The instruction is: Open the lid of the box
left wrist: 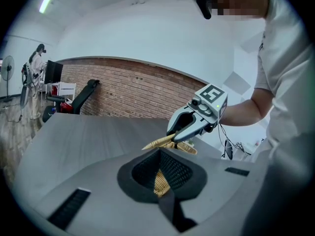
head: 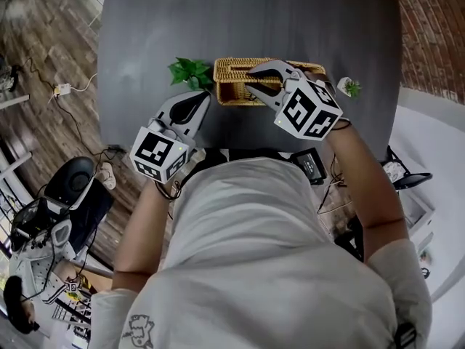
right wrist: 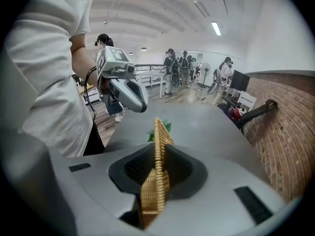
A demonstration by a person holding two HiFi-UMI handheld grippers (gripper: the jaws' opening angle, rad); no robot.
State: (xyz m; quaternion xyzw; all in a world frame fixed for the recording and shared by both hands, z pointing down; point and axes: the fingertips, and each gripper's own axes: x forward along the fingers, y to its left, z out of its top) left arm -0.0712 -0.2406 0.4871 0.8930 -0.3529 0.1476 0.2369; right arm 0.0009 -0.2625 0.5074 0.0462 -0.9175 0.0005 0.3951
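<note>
Two hand-held tools over a dark counter (head: pixel 145 35), both busy with a wicker box (head: pixel 221 99).

Head view: box near the middle of the counter, long side towards the person. Above the box, right tool (head: pixel 251 78) clenched on the near edge of the woven lid (head: pixel 234 67), with the lid tilted up enough to show a dark gap beneath. At the box's left end, left tool (head: pixel 202 99), tips touching or almost touching the wicker. Just left of the box, a leafy sprig (head: pixel 190 71); just right of it, a small potted plant (head: pixel 350 86).

Left gripper view: pads drawn close with a narrow strip of wicker pinched between them, seemingly the box's left end wall. Beyond that, the right tool holding the lid's pale edge up off the box.

Right gripper view: lid standing edge-on between the pads, gripped firmly, green leaves just past it.

Judged from all this: lid partly open, not yet laid back. To finish well:
- Keep the left grip steady to pin the box down on the counter.
- Swing the lid up and away in an arc about its far edge, probably the hinge line, rather than hauling straight up.
- Hold a deep bite on the weave against slipping.
- Avoid twisting, for fear of flexing or cracking thin wicker.
- Release only after resting the lid fully back.
</note>
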